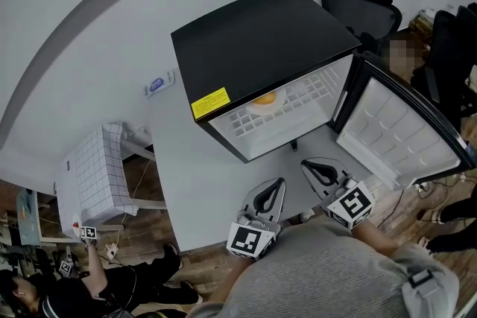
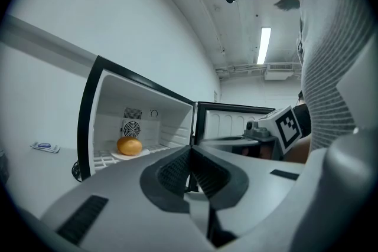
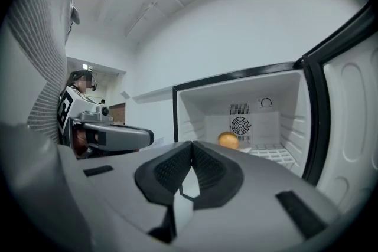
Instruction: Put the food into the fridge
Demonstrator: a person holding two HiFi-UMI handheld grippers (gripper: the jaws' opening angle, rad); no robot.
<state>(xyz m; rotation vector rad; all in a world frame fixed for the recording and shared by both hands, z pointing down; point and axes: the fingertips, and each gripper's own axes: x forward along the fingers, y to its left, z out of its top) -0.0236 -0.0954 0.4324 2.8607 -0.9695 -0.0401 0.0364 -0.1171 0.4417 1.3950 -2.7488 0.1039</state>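
Round golden-orange food (image 2: 129, 146) (smooth-skinned), on white plate (image 2: 143, 152), inside open fridge (image 1: 261, 41)

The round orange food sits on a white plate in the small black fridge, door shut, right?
No: the head view shows the fridge door open. The round orange food is on its white plate in the small black fridge.

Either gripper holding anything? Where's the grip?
Nothing held. Left gripper and right gripper are both shut, empty; the food sits inside the fridge.
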